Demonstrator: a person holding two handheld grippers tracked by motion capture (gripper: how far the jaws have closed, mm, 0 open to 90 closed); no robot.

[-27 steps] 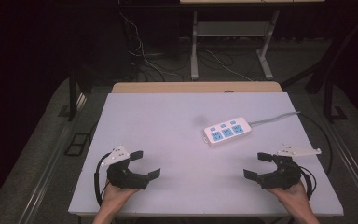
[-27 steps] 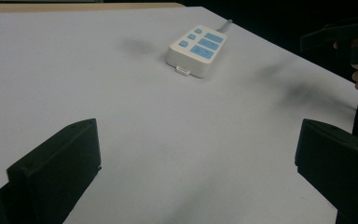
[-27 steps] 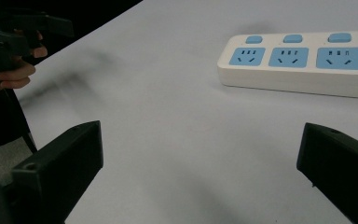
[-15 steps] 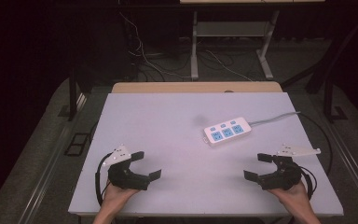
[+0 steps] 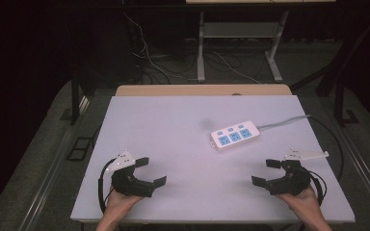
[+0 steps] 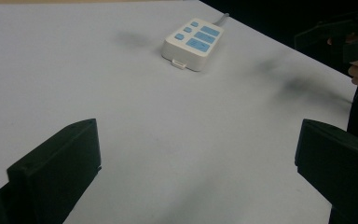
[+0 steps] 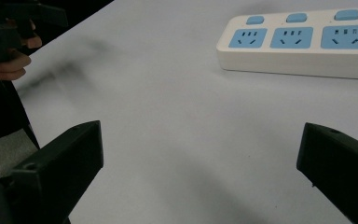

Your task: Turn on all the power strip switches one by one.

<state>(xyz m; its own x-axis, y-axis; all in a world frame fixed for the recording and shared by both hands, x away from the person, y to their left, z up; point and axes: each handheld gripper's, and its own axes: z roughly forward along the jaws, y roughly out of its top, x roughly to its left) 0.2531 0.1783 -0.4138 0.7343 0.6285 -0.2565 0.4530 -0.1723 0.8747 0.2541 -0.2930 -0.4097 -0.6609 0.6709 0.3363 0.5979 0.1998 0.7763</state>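
Left gripper (image 5: pixel 151 171) held open and empty at seven o'clock, right gripper (image 5: pixel 266 172) likewise at five, white three-socket plastic power strip (image 5: pixel 235 135) laid on pale counter (image 5: pixel 173 125) at two.

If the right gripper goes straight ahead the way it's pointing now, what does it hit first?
Probably nothing soon: ahead of the open right gripper lies bare table. The power strip sits off to one side of its line, so it likely passes it, though depth is hard to judge.

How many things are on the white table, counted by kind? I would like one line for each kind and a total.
Power strip: 1
Left gripper, jaws open, nothing between them: 1
Right gripper, jaws open, nothing between them: 1
Total: 3 on the table
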